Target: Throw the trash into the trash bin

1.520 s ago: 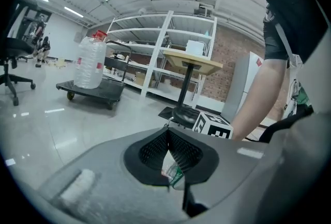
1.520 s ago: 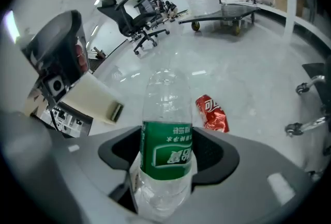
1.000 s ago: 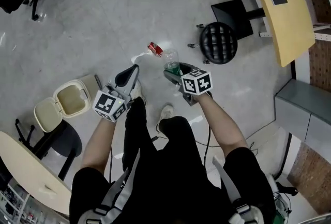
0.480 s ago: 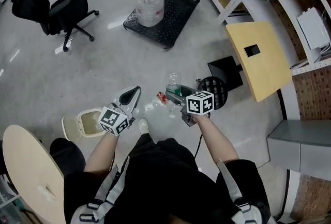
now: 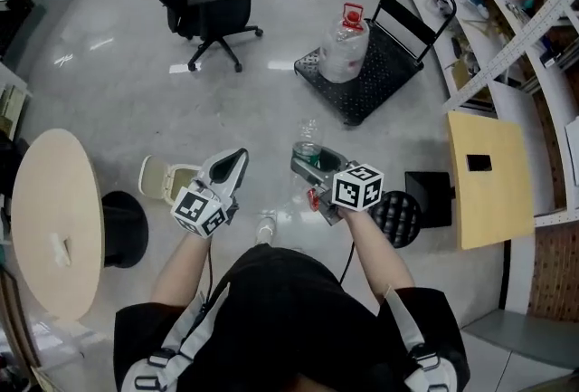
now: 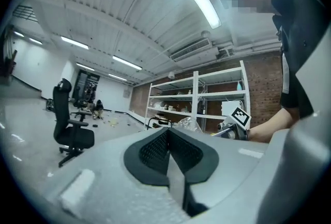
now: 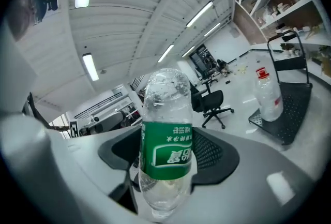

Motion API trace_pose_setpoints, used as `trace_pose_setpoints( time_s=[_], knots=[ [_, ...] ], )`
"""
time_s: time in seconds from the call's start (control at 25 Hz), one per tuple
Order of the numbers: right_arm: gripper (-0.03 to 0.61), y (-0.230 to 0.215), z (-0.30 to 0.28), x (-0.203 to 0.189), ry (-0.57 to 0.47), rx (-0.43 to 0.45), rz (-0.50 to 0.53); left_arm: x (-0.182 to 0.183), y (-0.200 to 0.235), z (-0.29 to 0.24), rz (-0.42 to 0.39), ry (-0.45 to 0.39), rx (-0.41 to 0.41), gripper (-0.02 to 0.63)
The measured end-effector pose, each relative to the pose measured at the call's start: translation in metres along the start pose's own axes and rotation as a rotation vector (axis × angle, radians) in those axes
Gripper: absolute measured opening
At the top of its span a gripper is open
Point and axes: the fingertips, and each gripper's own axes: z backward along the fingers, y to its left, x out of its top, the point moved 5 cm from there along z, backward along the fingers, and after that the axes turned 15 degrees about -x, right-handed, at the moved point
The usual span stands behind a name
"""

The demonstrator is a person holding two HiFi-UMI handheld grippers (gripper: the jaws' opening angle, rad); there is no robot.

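Person (image 5: pixel 280 327): in black at the frame's foot, both forearms stretched forward, one shoe (image 5: pixel 265 227) showing on the grey floor (image 5: pixel 136 109).
Left gripper (image 5: pixel 228 168): jaws pressed together with nothing between them, held out over the floor.
Right gripper (image 5: pixel 312 162): jaws clamped on the bottle's middle, level with the left gripper and apart from it.
Bottle (image 7: pixel 165 145): clear plastic with a green label, gripped across the label. Its red cap end points back toward the person and its base points away. It is up in the air, not in the bin.
Bin (image 5: pixel 183 186): cream, lid swung open, standing on the floor just left of the left gripper, which lies between it and the bottle.
Stools: one black stool (image 5: pixel 122 227) beside a round table (image 5: pixel 50 218) at left, another (image 5: pixel 396 216) just right of the right gripper.
Board (image 5: pixel 488 177): pale wood, at right.
Cart (image 5: pixel 380 64): black, farther out, carrying a large water jug (image 5: pixel 346 42) with a red cap.
Chair (image 5: pixel 204 1): black office chair, well beyond the bin.
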Motion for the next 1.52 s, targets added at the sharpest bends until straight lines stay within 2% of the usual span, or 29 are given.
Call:
trace_pose_setpoints(
  time_s=[0.24,0.56,0.84,1.08,1.24,1.52],
  knots=[
    [0.308,0.048,-0.02,-0.004,0.052,0.188,0.06,0.004,-0.032,0.072,-0.034,-0.027,0.211,0.002],
    [0.308,0.167,-0.054,-0.008,0.08,0.367,0.135,0.031,-0.036,0.187,-0.07,-0.077,0.434,0.002],
    [0.308,0.245,-0.111,-0.014,0.099,0.443,0.194,0.033,-0.016,0.27,-0.073,-0.097,0.532,0.002],
    [0.31,0.314,-0.177,-0.028,0.14,0.513,0.212,0.038,0.011,0.348,-0.103,-0.099,0.617,0.002],
    [0.31,0.361,-0.209,-0.042,0.144,0.547,0.245,0.033,0.027,0.403,-0.092,-0.095,0.686,0.002],
    [0.31,0.392,-0.253,-0.075,0.202,0.539,0.272,0.016,0.037,0.446,-0.046,-0.089,0.739,0.002]
  ],
)
